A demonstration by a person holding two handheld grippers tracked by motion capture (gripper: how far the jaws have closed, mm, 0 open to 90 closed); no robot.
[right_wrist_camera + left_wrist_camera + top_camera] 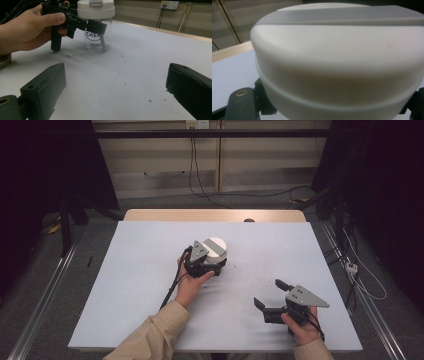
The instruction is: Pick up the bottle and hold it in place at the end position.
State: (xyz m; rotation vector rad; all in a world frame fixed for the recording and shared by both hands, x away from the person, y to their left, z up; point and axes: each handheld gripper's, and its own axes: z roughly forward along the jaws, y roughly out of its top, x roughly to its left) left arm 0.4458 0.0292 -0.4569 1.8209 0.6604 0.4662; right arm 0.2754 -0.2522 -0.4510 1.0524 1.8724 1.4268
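The table carries a clear jar with a white lid, standing upright near its middle, slightly toward the far side; the left gripper pinches the jar just under the lid, its jaws one on each side of the neck; the right gripper rests at the near right, well apart from the jar, jaws spread and holding nothing. The step in hand looks like steadying the jar for opening; to do it well, the left grip should stay level and firm below the lid so the jar cannot tip or spin, leaving the lid's rim free for the right gripper. The right gripper view shows the printed lettering and clear wall; the left gripper view gives the lid's grey band close up, blurred; the high view sets out both hands.
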